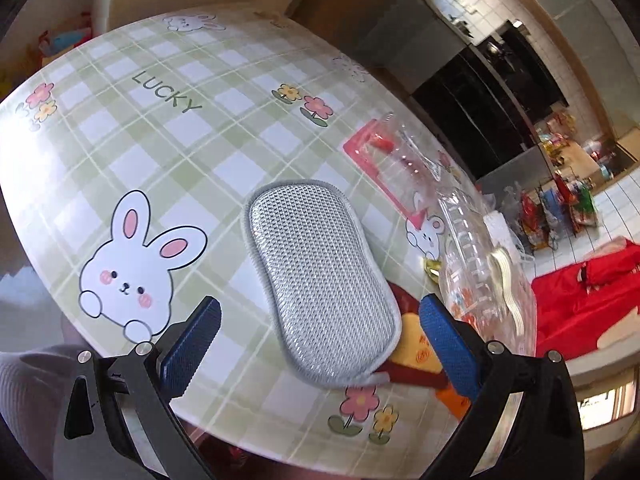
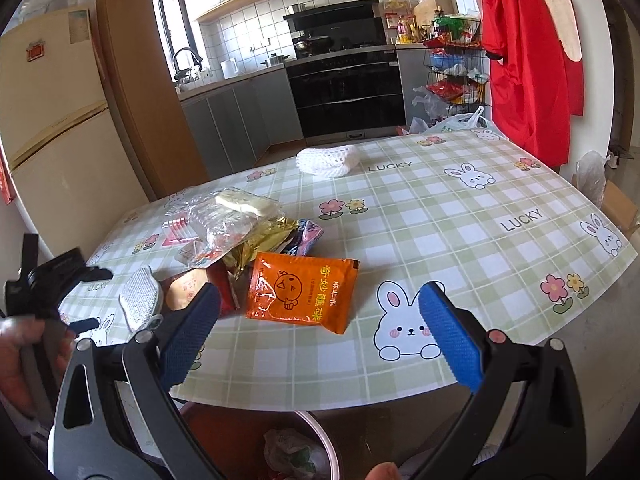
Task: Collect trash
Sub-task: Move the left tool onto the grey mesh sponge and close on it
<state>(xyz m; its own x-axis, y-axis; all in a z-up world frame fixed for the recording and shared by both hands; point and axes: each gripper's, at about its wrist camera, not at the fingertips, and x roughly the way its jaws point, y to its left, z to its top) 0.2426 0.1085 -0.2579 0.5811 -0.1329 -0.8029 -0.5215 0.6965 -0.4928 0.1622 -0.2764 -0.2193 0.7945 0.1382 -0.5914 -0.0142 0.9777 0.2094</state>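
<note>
the left gripper [image 1: 320, 344] gapes wide and holds nothing, the grey scrub pad [image 1: 320, 280] lying between and just ahead of its fingers. the right gripper [image 2: 320, 336] is spread wide too, empty, the orange sachet [image 2: 302, 292] just ahead on the table [image 2: 460, 216].

Two wrist views over one table [image 2: 440, 216]

Left is looking down close; right is facing the kitchen, sharing the sponge [image 1: 320, 280] at 9 o'clock.

"LUCKY" is printed on the checked tablecloth [image 2: 440, 216]; the orange packet [image 2: 302, 292] bears Chinese characters reading 奇妙脆球.
</note>
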